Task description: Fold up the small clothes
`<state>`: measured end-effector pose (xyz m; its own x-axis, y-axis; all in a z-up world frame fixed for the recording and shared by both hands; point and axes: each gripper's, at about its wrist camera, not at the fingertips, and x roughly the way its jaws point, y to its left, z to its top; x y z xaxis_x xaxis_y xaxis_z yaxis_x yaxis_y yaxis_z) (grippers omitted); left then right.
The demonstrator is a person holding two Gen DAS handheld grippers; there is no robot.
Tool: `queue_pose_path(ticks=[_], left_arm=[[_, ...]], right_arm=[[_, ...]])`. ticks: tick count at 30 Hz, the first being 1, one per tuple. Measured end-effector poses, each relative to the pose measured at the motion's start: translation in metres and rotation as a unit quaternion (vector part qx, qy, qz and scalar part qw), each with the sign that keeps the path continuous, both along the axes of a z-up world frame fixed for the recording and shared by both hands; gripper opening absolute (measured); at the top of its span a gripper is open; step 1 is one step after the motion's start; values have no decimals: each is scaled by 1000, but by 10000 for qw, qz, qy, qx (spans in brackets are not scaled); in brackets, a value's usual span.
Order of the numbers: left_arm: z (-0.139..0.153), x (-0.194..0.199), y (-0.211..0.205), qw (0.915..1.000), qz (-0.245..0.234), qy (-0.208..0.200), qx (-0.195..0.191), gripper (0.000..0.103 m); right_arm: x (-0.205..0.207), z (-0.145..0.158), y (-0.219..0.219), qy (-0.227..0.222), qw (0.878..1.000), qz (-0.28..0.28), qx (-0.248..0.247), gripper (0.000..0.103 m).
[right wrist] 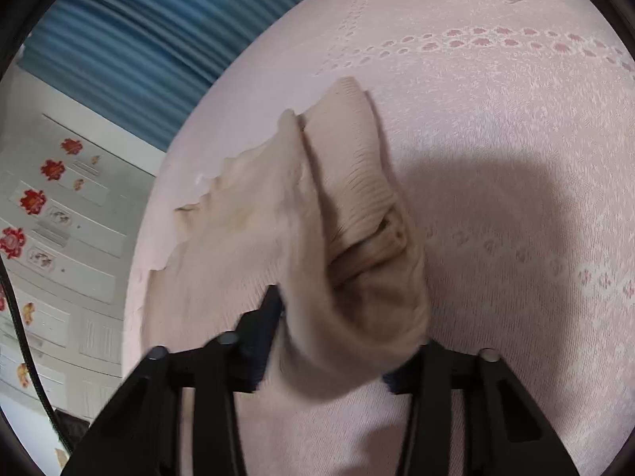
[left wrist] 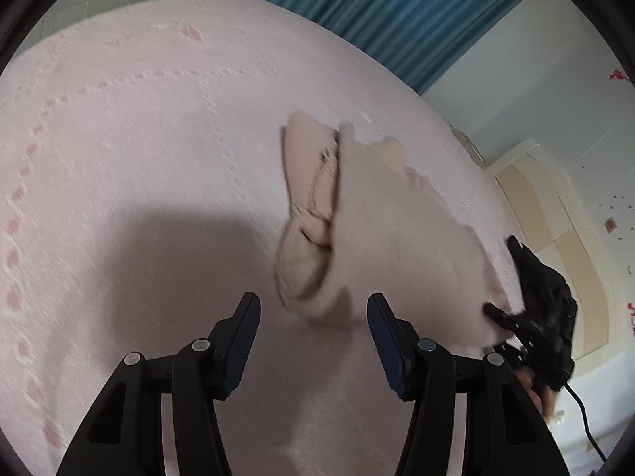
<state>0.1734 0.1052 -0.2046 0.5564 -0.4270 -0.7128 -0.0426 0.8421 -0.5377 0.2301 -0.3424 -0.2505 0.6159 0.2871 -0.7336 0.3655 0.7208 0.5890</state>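
Beige knit, a small ribbed garment (right wrist: 349, 182), lay crumpled on the pink bedspread (left wrist: 119, 158), toward the edge of the bed that faced the blue curtain (left wrist: 397, 12) and the pale cupboard doors (right wrist: 59, 238). One ribbed end stretched away across the spread, while the near end was lifted and bunched.

From the right wrist camera, the right gripper (right wrist: 337, 341) had that bunched near end between its two fingers, with cloth draped over and hiding the right-hand one. The picture was blurred, yet the fabric rose into the jaws and filled the gap, so the tongs were pinching the garment. In the left wrist camera the same tool showed as a dark shape at the garment's right end, with part of a hand (left wrist: 549, 400) and a black cable (left wrist: 583, 416) behind it.

The left gripper (left wrist: 313, 309) hung over the bedspread just short of the garment's folded near corner. Its blue-padded fingers (left wrist: 242, 341) stood spread, nothing between them, and touched no cloth.
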Motion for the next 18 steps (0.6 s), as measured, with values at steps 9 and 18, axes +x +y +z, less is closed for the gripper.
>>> queue_pose_path(ticks=[9,18], left_arm=[[-33,10,-27,9919,247,342,-1201,54],[-48,45,-17,9763,1478,371,-1538,12]], right_arm=[[3,-4,-4,57,9993,295,237,12],[1,-4,-10,-189,9983,540,129,9]])
